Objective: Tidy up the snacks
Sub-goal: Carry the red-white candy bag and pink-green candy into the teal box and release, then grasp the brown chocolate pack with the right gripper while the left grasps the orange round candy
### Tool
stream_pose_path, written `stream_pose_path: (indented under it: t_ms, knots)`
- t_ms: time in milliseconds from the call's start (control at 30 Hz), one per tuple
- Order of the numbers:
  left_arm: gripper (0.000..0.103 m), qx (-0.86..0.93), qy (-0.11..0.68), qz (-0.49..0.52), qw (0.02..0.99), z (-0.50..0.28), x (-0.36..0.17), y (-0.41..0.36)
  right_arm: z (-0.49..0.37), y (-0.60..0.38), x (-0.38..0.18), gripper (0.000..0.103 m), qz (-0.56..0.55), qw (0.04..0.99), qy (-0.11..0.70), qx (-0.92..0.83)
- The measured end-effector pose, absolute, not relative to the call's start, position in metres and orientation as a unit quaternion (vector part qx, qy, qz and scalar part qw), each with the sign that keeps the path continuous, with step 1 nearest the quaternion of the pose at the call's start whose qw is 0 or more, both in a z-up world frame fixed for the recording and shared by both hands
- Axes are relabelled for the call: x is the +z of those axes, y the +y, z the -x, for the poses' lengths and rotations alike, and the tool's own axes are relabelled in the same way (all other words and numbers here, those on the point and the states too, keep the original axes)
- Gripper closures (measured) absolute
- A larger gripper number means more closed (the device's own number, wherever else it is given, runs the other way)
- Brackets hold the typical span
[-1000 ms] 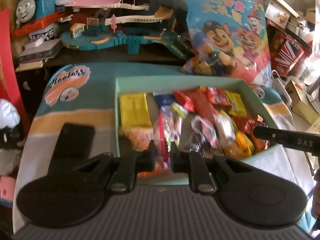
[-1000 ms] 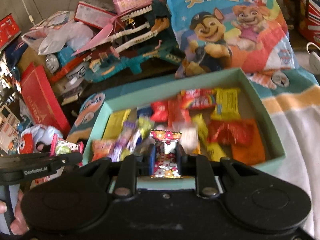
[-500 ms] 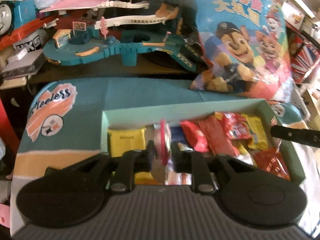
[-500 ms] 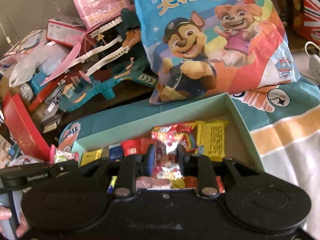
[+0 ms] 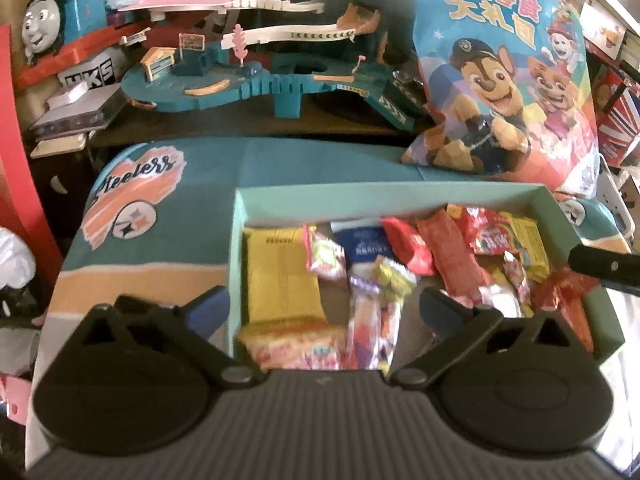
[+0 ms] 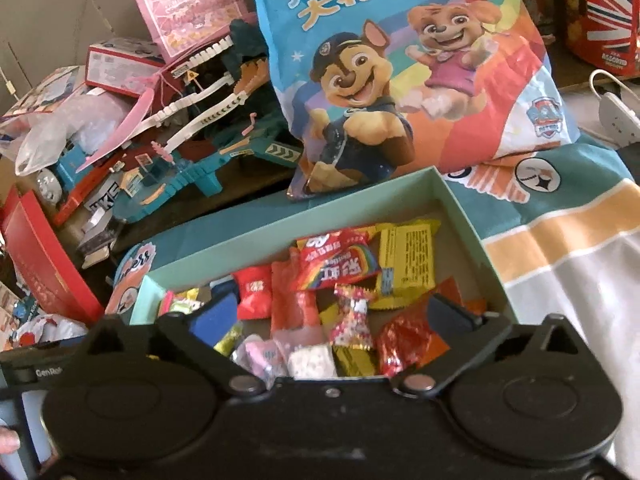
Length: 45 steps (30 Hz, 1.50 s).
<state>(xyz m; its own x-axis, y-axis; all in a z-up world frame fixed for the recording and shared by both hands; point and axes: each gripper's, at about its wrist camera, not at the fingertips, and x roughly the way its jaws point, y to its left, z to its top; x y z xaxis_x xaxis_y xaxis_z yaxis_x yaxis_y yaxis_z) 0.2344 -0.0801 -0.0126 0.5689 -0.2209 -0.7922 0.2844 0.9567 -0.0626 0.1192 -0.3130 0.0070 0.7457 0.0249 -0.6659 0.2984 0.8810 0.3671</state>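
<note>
Snacks (image 5: 400, 264) jumbled in box (image 5: 360, 202) (mixed directions), grippers spread

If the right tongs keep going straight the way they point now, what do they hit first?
Most likely the red-and-white speckled candy wrapper lying in the mint-green cardboard box, centred between the open right tongs. Depth is unclear.

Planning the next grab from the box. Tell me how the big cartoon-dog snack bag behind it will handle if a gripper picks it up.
The cartoon-dog snack bag looks puffy, so it is probably light for its size. Its glossy, creased film suggests it would flop and could slip between the fingers. It leans upright behind the green box, so a push would likely tip it over.
</note>
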Motion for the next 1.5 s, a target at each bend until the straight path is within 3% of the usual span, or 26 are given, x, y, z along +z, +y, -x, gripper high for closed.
stream_pose_path:
  t_ms: [633, 1067, 1367, 1433, 1500]
  knots:
    - [0.000, -0.151, 0.431, -0.018, 0.890, -0.124, 0.020, -0.051, -0.018, -0.275, 0.044, 0.000, -0.228, 0.911, 0.337, -0.071]
    - [0.000, -0.135, 0.486, -0.021, 0.863, -0.067, -0.039, -0.023, 0.051, -0.251, -0.026, 0.001, -0.223, 0.880, 0.413, -0.078]
    - [0.000, -0.129, 0.518, -0.022, 0.846, -0.056, -0.069, -0.022, 0.072, -0.220, -0.061, 0.031, -0.131, 0.874, 0.459, -0.089]
    - [0.000, -0.128, 0.519, -0.024, 0.845, -0.056, -0.071, -0.023, 0.071, -0.206, -0.062, 0.042, -0.072, 0.878, 0.464, -0.092]
    - [0.000, -0.128, 0.520, -0.024, 0.844, -0.059, -0.072, -0.025, 0.073, -0.194, -0.063, 0.066, -0.023, 0.883, 0.460, -0.089]
